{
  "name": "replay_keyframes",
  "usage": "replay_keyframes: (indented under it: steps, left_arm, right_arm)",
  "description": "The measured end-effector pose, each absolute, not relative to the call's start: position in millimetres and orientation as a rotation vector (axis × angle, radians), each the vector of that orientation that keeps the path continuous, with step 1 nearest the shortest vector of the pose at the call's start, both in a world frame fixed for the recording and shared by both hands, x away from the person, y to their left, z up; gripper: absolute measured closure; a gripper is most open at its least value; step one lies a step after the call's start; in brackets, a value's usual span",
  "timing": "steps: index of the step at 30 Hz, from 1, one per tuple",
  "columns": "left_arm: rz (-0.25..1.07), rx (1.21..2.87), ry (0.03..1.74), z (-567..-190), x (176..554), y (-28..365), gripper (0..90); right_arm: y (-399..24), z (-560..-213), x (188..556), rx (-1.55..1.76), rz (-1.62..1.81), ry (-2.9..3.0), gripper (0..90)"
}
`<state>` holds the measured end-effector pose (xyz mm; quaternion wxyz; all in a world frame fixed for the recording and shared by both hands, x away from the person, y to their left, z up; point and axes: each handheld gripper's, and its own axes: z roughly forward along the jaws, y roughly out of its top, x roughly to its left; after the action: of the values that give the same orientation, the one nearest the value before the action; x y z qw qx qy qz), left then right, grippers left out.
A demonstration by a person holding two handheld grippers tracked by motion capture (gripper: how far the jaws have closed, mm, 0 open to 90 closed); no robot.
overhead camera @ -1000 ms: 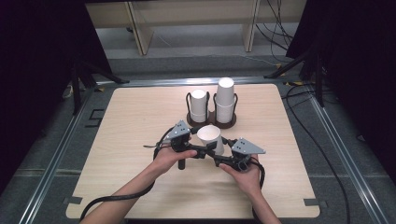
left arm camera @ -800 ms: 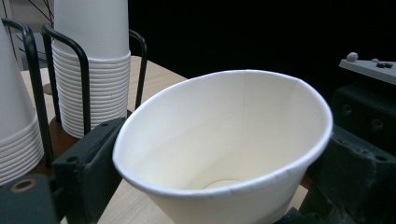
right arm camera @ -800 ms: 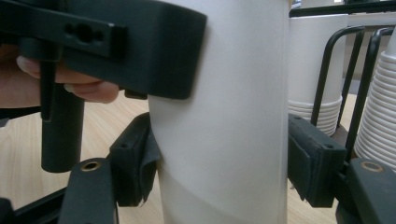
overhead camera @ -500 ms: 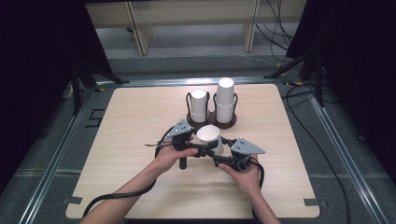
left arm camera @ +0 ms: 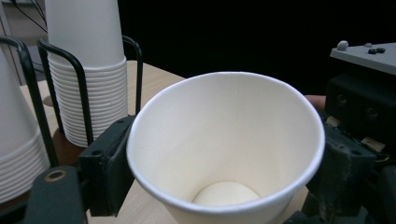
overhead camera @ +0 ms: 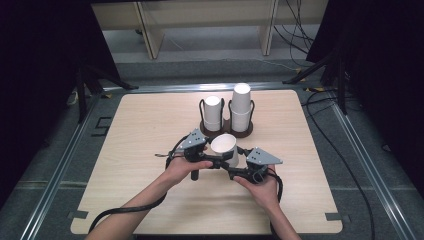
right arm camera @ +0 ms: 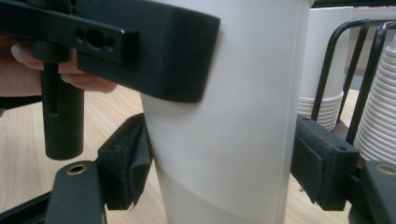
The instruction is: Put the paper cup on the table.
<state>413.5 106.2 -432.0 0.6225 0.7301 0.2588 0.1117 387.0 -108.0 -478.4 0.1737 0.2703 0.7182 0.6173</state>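
Two tools on one paper cup (overhead camera: 223, 148), upright, low over desk (overhead camera: 150, 200), before cup rack (overhead camera: 226, 131). Left tool (overhead camera: 216, 159) just closing, clamped on cup. Right tool (overhead camera: 236, 167) just opening, pads released. Likely handover.

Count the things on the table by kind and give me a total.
Loose paper cup, held between the grippers: 1
Stacks of paper cups: 2, a short one and a tall one
Wire cup holder: 1
Grippers: 2, left gripper and right gripper
Total: 6
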Motion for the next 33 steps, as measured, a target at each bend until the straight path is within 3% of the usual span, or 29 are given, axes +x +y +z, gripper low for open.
replay_keyframes:
  steps: [12, 33]
  left_arm:
    - [0.363, 1.696, 0.560, -424.0, 414.5, 115.0, 20.9]
    - [0.601, 1.753, 0.563, -412.6, 413.2, 145.6, 20.8]
  right_arm:
    - [-104.4, -478.1, 386.3, 0.745, 1.662, 2.065, 16.4]
    - [-112.1, -481.2, 387.6, 0.822, 1.670, 2.053, 18.3]
